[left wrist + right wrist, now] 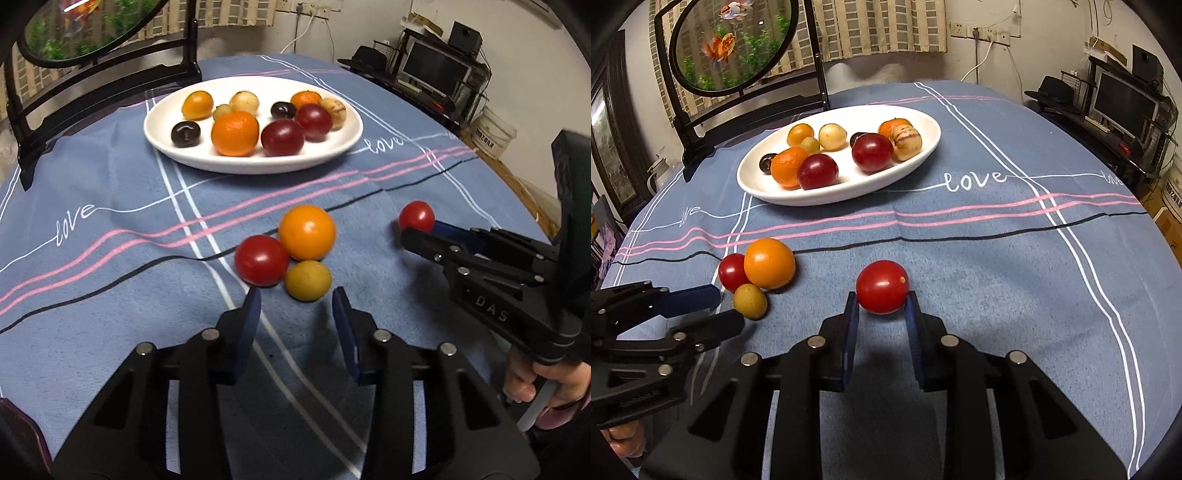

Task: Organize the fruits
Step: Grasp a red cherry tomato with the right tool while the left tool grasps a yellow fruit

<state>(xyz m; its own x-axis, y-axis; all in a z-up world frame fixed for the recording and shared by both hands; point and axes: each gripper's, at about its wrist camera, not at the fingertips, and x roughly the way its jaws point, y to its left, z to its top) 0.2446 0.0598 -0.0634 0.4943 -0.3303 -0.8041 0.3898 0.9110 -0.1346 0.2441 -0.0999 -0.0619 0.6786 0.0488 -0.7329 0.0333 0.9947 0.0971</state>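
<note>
We see a table with a blue cloth on it. The cloth has pink, white and black lines and the word "love" in white. At the back of the table stands a round picture of goldfish in a black frame. On the far right of the room are a dark screen and a black hat.

Our right gripper squeezes a red tomato between its two blue pads, down by the cloth. The tomato is nearly round, so we cannot tell its long way. Its little pale stem spot points up and to the right in the right wrist view.

Our left gripper has its jaws apart and holds nothing. A small yellow fruit lies on the cloth just past its tips. An orange and another red tomato sit right by that fruit, all three bunched together.

Farther back is a white plate. In it we see two more oranges, a small orange fruit, two big dark red fruits, two small dark ones, and a few pale ones.
</note>
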